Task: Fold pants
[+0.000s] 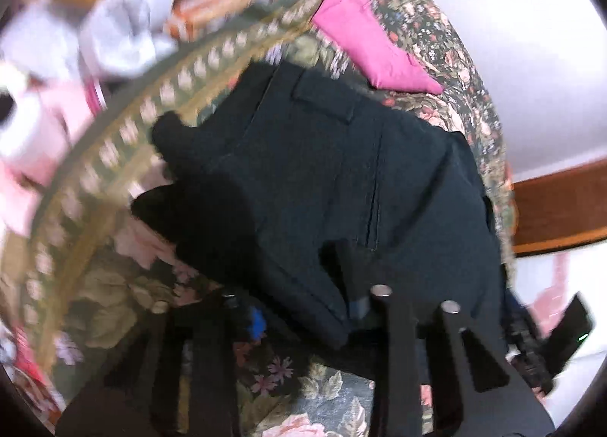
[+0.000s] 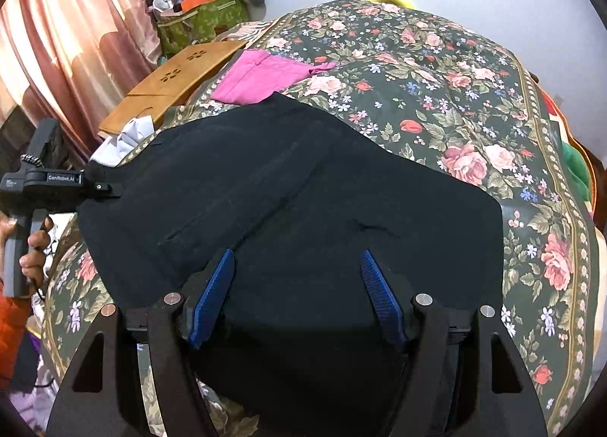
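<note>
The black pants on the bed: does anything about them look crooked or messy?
The black pants lie mostly flat on the floral bedspread. In the left wrist view one edge is bunched and turned up rather than smooth. A pink garment lies beside them.

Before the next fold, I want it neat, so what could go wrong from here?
The left gripper sits only at the edge of the pants, where cloth is bunched: it may slip or fold crooked. The right gripper is open above them, so a pull could drag everything. The pink cloth beside them could get caught.
</note>
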